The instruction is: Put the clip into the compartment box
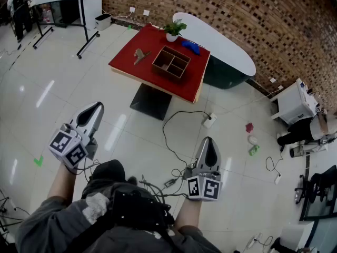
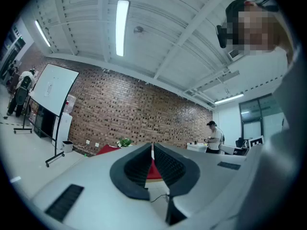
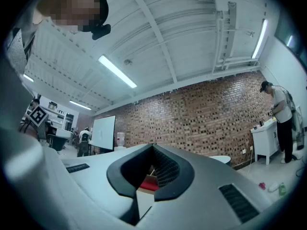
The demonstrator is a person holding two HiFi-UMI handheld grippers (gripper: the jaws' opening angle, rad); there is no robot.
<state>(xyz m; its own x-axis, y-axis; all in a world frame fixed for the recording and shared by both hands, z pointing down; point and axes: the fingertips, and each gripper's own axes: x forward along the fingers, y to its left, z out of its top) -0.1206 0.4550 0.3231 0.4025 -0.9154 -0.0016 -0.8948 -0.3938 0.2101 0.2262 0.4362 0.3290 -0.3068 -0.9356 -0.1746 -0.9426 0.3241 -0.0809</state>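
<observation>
A red table (image 1: 131, 62) stands well ahead of me in the head view. On it lies the brown compartment box (image 1: 171, 63), and the clip (image 1: 139, 54), a small grey-brown thing, lies to its left. Both grippers are held close to my body, far from the table. My left gripper (image 1: 96, 105) is shut with nothing between its jaws, and its tips meet (image 2: 152, 145) in the left gripper view. My right gripper (image 1: 209, 139) is also shut and empty (image 3: 152, 145). A strip of the red table (image 2: 152, 169) shows between the left jaws.
A potted plant (image 1: 172, 29) and a blue object (image 1: 191, 47) sit at the table's far edge. Behind it is a white oval table (image 1: 221, 41). Cables (image 1: 174, 125) and a power strip (image 1: 209, 121) lie on the tiled floor. A white cabinet (image 1: 295, 101) and a person (image 1: 303, 130) are at the right.
</observation>
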